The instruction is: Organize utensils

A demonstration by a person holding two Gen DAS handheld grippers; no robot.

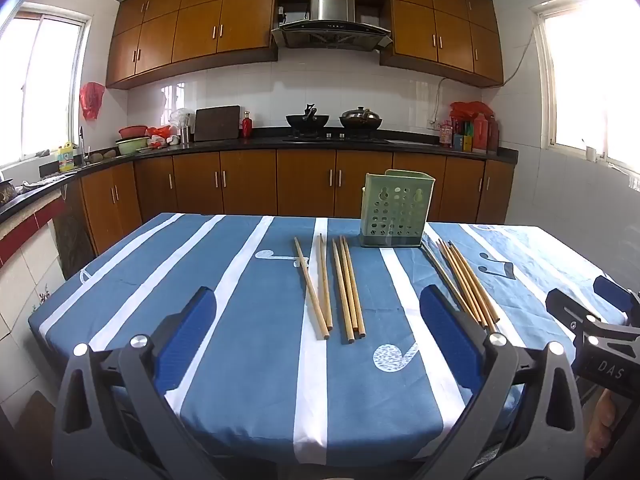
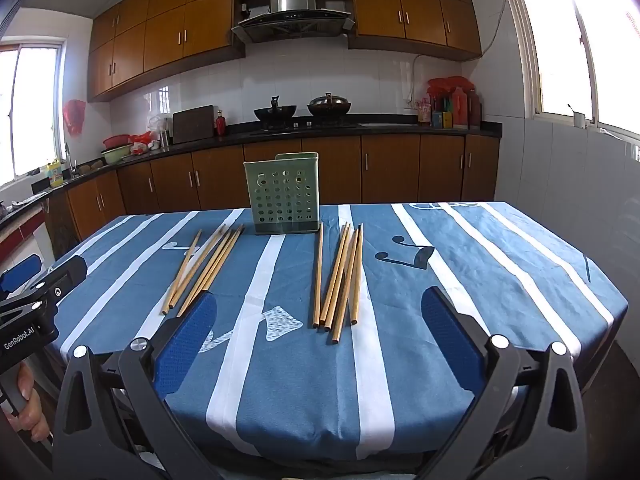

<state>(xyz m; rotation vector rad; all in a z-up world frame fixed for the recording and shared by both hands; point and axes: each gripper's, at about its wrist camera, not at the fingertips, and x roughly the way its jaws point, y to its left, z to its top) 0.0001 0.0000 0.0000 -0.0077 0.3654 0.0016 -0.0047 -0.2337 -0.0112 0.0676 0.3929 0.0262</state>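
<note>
Both grippers, left (image 1: 316, 336) and right (image 2: 318, 334), hover with jaws wide, empty, probably lining up on chopsticks (image 2: 340, 276) lying before the holder (image 2: 283, 198).

Daylight floods in from windows (image 1: 592, 80) at three o'clock and nine o'clock (image 1: 44, 84), both blown out to white with haze bleeding over their frames. The tabletop (image 2: 400, 360) is evenly and softly lit, with only faint shadows. White wall tiles (image 1: 248, 92) carry glare patches. Fisheye bending curves the cabinets (image 2: 168, 36); corners darken, and focus stays sharp centrally.
</note>
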